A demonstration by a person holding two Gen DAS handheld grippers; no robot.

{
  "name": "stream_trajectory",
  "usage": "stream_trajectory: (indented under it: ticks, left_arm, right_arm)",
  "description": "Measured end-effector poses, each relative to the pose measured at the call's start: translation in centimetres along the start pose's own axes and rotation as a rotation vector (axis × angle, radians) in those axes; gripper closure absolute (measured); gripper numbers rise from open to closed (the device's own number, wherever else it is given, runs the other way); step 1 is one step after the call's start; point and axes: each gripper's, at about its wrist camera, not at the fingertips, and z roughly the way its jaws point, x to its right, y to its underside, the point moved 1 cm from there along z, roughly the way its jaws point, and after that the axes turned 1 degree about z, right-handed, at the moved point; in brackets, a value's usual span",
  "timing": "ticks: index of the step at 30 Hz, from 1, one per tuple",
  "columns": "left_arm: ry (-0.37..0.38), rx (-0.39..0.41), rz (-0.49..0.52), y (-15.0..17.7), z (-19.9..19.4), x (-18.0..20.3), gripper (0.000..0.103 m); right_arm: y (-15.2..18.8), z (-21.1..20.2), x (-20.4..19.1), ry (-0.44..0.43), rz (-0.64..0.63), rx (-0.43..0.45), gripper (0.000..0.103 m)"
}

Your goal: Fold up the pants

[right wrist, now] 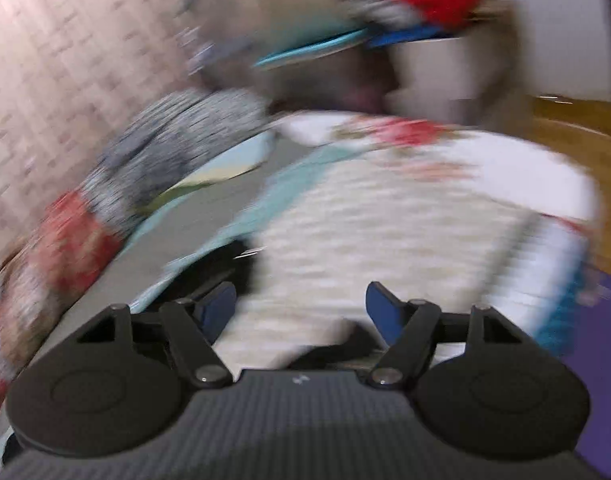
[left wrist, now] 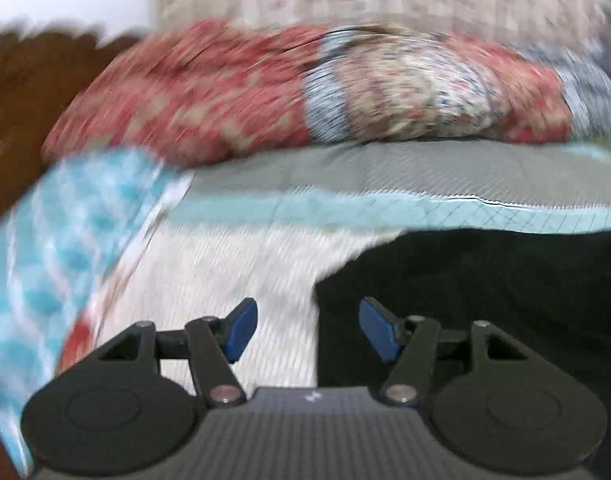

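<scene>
Below, black pants point(left wrist: 465, 288) spread on cream quilt point(left wrist: 233, 264), right of centre in left view, left edge running between blue pads point(left wrist: 241, 330). Left gripper point(left wrist: 307, 330) released, fingers wide apart, grasping nothing. Right gripper point(right wrist: 301, 312) likewise spread, empty, over quilt; dark cloth by its left pad point(right wrist: 215, 308), probably pants, too blurred to confirm. Beyond, red patterned pillow point(left wrist: 209, 92).
</scene>
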Motion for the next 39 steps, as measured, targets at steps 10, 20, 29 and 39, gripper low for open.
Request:
stream_trajectory:
  ticks: [10, 20, 29, 39]
  left_arm:
    - [0.041, 0.044, 0.445, -2.2, 12.7, 12.0, 0.025]
    - [0.043, 0.033, 0.537, 0.9, 13.9, 14.4, 0.094]
    - [0.007, 0.219, 0.387, 0.3, 5.3, 10.7, 0.094]
    - [0.008, 0.348, 0.272, 6.4, -7.5, 6.9, 0.094]
  right_arm:
    - [-2.2, 16.7, -11.7, 0.062, -0.005, -0.258, 0.026]
    - [-1.0, 24.5, -11.8, 0.321, 0.035, -0.243, 0.095]
    - [-2.4, 16.4, -10.0, 0.164, 0.131, -0.185, 0.098]
    - [0.1, 1.6, -5.1, 0.017, 0.211, -0.073, 0.098]
